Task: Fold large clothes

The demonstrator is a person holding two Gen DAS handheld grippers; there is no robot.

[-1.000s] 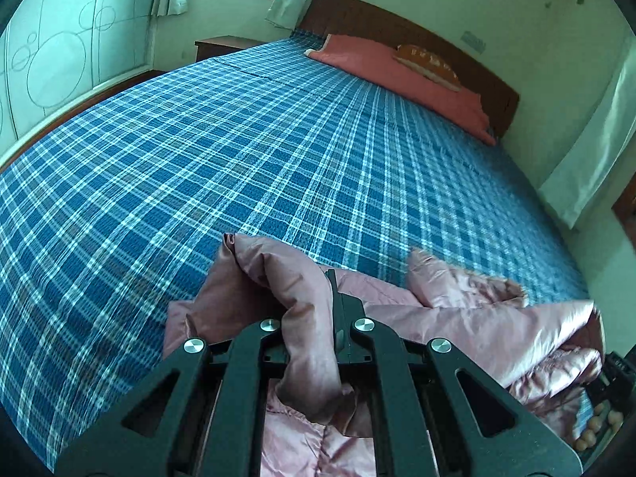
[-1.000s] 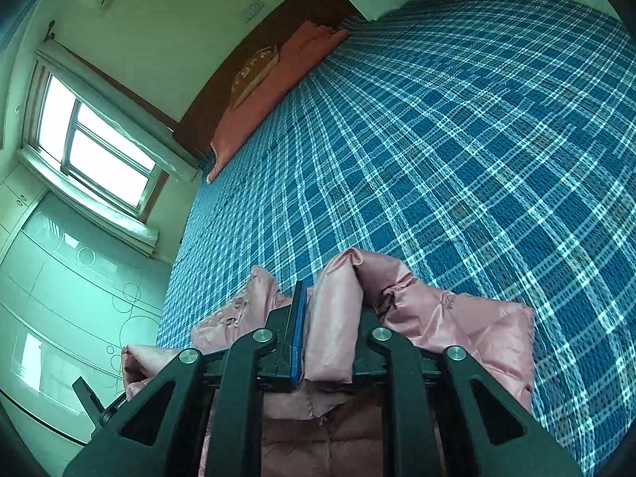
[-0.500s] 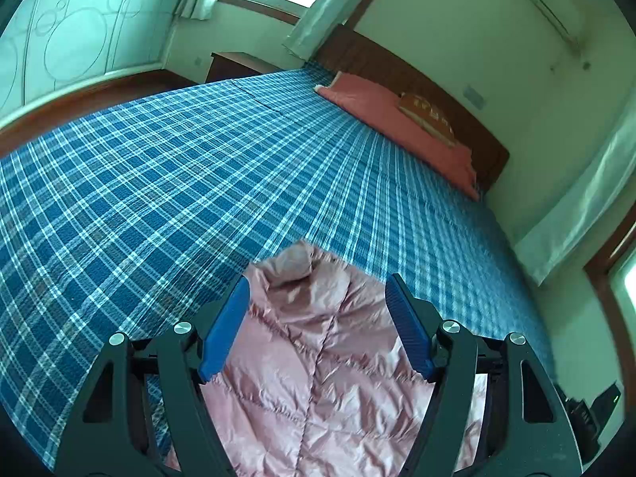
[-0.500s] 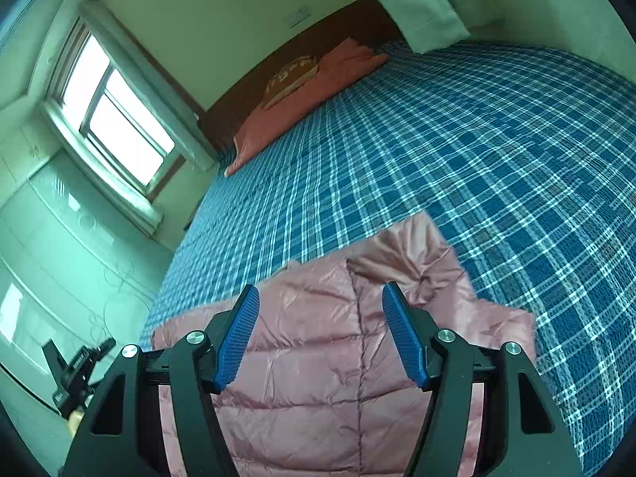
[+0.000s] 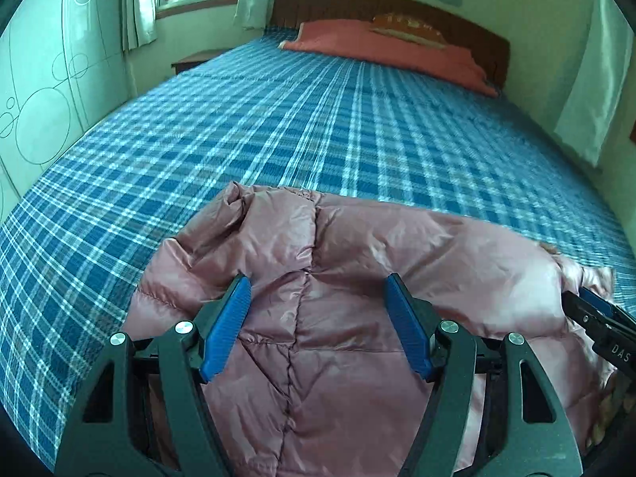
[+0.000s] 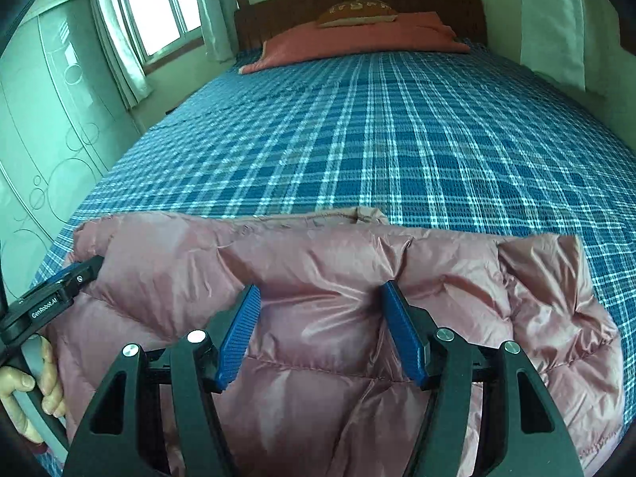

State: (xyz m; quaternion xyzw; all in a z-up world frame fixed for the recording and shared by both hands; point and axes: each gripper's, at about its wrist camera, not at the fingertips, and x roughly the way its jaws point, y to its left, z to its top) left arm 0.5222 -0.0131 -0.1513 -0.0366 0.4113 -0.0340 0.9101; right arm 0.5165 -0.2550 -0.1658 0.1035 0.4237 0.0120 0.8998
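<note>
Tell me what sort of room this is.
A bedroom, most likely in a home: a large bed under a blue plaid cover, a wooden headboard with a red pillow, and a curtained window. A pink puffer jacket lies on the bed.

A bed (image 5: 338, 127) is covered by a blue plaid sheet. A red pillow (image 5: 389, 49) is laid against a dark wooden headboard (image 5: 397, 4), with a small orange cushion (image 6: 357, 12) on it. A curtained window (image 6: 159, 12) is seen left.
</note>
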